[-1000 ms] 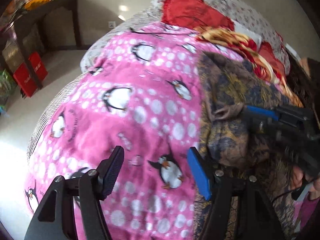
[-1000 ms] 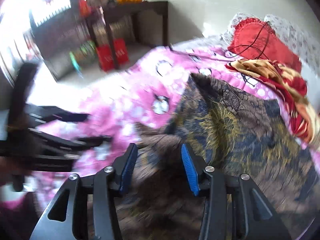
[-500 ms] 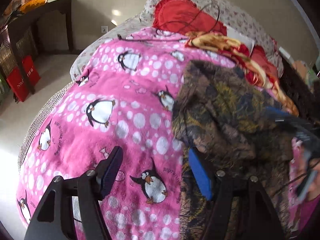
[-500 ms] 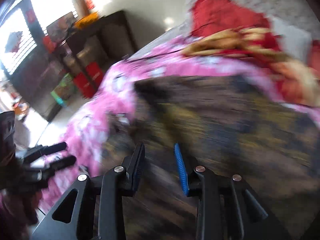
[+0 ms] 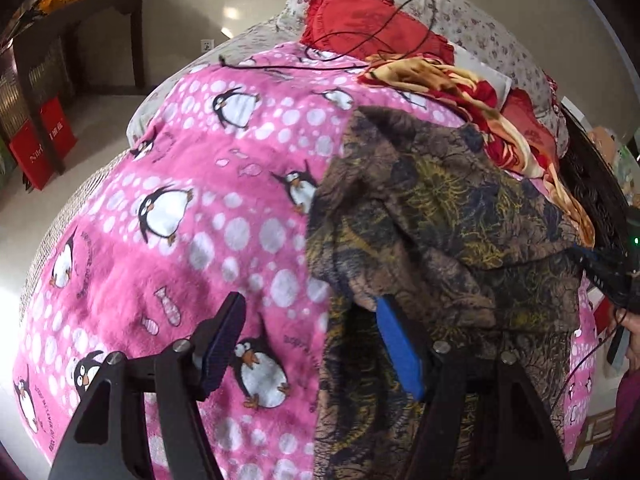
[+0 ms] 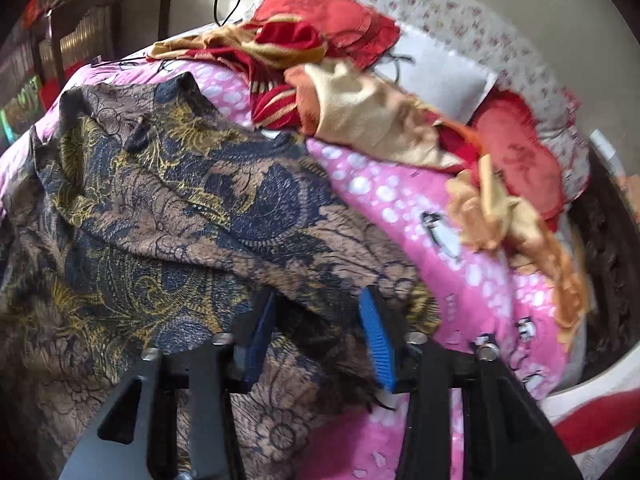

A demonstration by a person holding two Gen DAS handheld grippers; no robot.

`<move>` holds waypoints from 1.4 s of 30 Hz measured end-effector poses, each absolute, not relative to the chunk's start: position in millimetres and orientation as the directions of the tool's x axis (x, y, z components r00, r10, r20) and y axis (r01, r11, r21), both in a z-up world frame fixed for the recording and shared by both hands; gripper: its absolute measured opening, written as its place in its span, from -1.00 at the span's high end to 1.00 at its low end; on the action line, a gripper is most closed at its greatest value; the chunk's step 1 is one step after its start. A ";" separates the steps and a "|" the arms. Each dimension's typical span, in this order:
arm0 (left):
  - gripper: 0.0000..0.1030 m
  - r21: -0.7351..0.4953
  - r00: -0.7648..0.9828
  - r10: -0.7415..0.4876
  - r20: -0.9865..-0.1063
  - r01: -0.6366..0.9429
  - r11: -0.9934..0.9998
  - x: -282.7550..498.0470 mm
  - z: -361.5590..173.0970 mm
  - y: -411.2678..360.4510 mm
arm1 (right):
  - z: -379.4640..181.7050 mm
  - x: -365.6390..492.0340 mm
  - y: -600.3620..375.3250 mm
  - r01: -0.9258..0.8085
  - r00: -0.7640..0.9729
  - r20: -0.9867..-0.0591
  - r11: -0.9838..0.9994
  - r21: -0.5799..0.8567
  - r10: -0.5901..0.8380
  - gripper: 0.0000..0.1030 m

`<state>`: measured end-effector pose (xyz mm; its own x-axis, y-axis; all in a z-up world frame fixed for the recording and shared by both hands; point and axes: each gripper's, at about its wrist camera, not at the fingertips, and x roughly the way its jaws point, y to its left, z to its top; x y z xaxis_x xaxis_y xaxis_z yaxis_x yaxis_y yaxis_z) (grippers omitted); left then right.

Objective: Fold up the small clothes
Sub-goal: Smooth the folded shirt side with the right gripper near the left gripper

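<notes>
A brown, navy and gold patterned garment (image 5: 440,232) lies rumpled on a pink penguin blanket (image 5: 180,208); it also fills the left of the right wrist view (image 6: 168,208). My left gripper (image 5: 312,340) is open over the garment's left edge, empty, one finger over the blanket. My right gripper (image 6: 316,332) is open and empty just above the garment's right side; it also shows at the right edge of the left wrist view (image 5: 604,276).
A red and gold cloth (image 6: 360,116) and red cushions (image 5: 360,24) lie at the bed's head, with a black cable (image 5: 328,60) across them. A dark wooden table (image 5: 72,24) and red boxes (image 5: 40,144) stand on the floor to the left.
My right gripper has swung from the garment's left part across to its right side. My left gripper has drawn back a little and stayed open. The garment's left flap now lies folded over.
</notes>
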<state>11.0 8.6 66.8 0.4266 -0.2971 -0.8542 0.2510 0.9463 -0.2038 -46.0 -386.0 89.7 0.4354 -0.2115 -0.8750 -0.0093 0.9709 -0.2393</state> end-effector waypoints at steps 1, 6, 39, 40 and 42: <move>-0.39 -0.192 0.431 -0.291 -0.854 0.259 0.947 10.3 68.7 6.4 | 91.8 -45.6 -386.8 0.002 0.443 -0.869 0.969 -0.247 -0.223 1.00; -0.39 -0.170 0.440 -0.269 -0.857 0.252 0.953 16.5 70.0 -3.4 | 107.6 -47.0 -416.7 0.183 0.462 -0.833 0.952 -0.246 -0.304 1.00; -0.45 -0.163 0.424 -0.285 -0.860 0.302 0.939 84.7 55.2 -65.5 | 120.7 -102.8 -435.3 0.341 0.540 -0.834 0.935 0.097 -0.110 0.41; -0.45 -0.169 0.423 -0.291 -0.858 0.303 0.938 76.4 55.4 -62.0 | 119.9 -112.7 -433.2 0.339 0.530 -0.841 0.936 0.094 -0.107 0.34; -0.47 -0.168 0.409 -0.297 -0.863 0.321 0.932 60.1 52.0 -61.1 | 110.2 -130.0 -430.5 0.338 0.510 -0.857 0.933 0.121 -0.073 0.20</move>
